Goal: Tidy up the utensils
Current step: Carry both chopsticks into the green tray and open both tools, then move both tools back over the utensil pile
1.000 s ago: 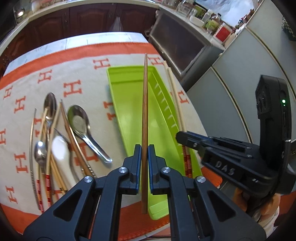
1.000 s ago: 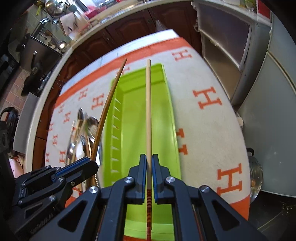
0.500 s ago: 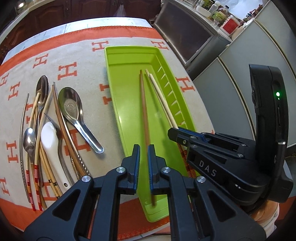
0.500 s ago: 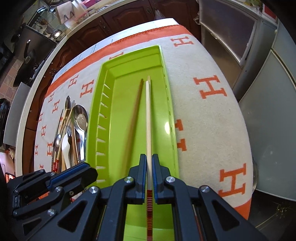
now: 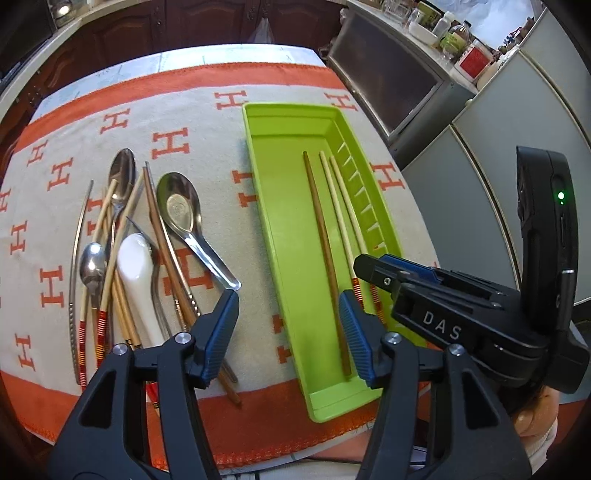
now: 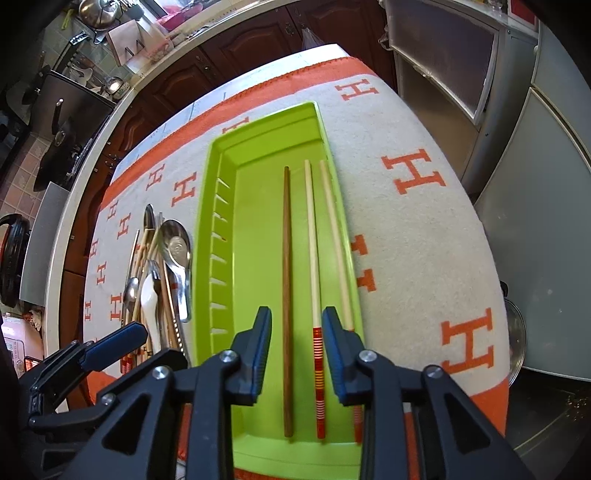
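A lime green tray (image 5: 280, 192) (image 6: 255, 229) lies on the H-patterned cloth. In it lie a brown chopstick (image 5: 325, 254) (image 6: 287, 288) and two pale chopsticks with red-striped ends (image 5: 338, 218) (image 6: 313, 258). My left gripper (image 5: 290, 332) is open and empty above the tray's near end. My right gripper (image 6: 296, 350) is open and empty over the chopsticks in the tray; it also shows in the left wrist view (image 5: 424, 291). A pile of spoons and chopsticks (image 5: 125, 251) (image 6: 159, 280) lies left of the tray.
The cloth (image 5: 184, 122) covers a table with orange borders. Grey cabinets (image 5: 480, 155) stand to the right, dark wooden cupboards (image 5: 184, 26) behind. A metal soup spoon (image 5: 184, 221) and a white ceramic spoon (image 5: 136, 273) lie in the pile.
Both grippers held a chopstick a second ago. Each chopstick went down into the tray, then both grippers opened and let go. Three chopsticks now lie in the tray.
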`<state>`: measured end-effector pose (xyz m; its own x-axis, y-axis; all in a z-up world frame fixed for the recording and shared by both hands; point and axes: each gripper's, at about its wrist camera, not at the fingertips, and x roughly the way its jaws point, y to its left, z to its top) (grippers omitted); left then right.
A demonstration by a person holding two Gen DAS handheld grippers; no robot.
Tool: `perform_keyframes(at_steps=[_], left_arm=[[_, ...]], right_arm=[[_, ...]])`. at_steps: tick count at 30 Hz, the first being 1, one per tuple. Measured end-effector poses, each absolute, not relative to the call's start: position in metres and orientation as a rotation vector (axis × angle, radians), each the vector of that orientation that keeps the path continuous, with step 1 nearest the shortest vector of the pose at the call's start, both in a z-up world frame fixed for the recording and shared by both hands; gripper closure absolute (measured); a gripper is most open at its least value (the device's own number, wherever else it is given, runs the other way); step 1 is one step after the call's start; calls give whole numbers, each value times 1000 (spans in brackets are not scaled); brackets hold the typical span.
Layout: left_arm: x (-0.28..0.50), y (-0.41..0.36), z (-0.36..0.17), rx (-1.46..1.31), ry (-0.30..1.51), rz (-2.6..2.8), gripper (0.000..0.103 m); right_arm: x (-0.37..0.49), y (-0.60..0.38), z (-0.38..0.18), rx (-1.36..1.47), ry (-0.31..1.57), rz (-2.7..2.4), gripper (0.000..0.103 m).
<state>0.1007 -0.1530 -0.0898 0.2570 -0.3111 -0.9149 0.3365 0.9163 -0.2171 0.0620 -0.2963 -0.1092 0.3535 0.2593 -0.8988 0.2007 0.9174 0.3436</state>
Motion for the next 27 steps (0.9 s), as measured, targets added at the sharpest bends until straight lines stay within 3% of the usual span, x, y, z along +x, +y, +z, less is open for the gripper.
perform_keyframes(at_steps=[27], left_arm=[[80, -80, -41, -81, 1117, -439, 49]], right_arm=[[45, -237, -51, 332, 1139, 105, 74]])
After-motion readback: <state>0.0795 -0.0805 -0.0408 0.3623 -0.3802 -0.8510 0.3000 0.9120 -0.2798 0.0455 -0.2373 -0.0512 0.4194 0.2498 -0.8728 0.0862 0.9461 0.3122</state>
